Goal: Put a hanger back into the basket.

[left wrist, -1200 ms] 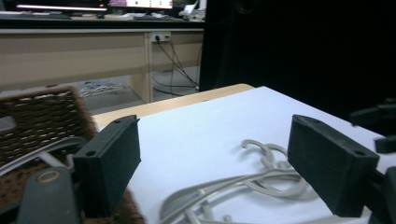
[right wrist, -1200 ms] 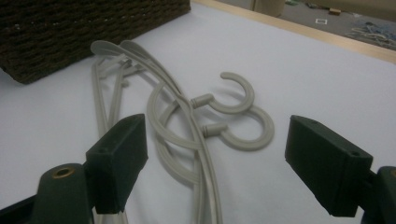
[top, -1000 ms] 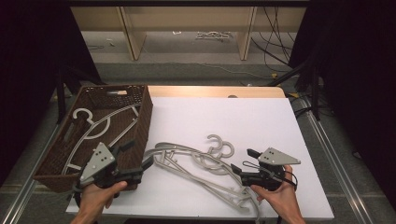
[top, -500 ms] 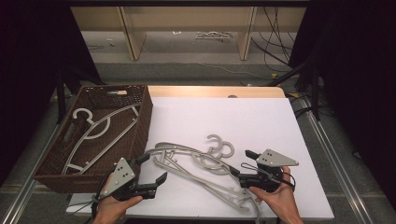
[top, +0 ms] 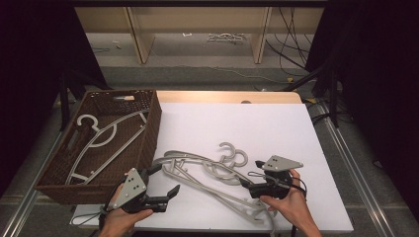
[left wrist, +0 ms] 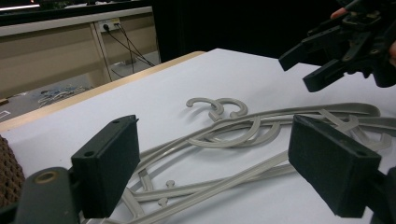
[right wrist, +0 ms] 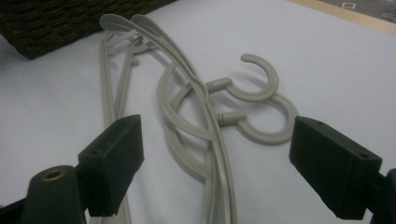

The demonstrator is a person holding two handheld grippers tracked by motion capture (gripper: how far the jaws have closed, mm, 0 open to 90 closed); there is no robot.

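High view first: I have a tangle of grey plastic hangers [top: 207, 170] lying flat on the white desk [top: 257, 123], just right of the woven brown basket [top: 148, 133], which already holds one hanger [top: 106, 140]. My left hand-held gripper [top: 165, 185] hovers over the pile's near-left end with its jaws spread wide and nothing between them. My right hand-held gripper [top: 247, 183] sits low at the pile's right side, jaws also apart and empty, pointing in toward the two hooks [top: 232, 155].

Left gripper view, the black padded jaws frame the crossed hanger arms [left wrist: 224, 175] on the sheet below, with the right tool hanging in the upper corner [left wrist: 322, 60].

Right gripper view, I'm looking straight down the stack [right wrist: 201, 130]: thin curved arms overlap, and the two round hooks [right wrist: 254, 105] nest one against the other.

The risk, as I judge it, is that tangle. Pinch one arm and its neighbour may ride up with it, snagged at the hooks or the little notches, then drop off halfway to the basket. The plastic looks smooth and hard, the bars slim and rounded, so a shallow bite could slip or twist. The basket's rough weave could catch a hook on the rim as well.
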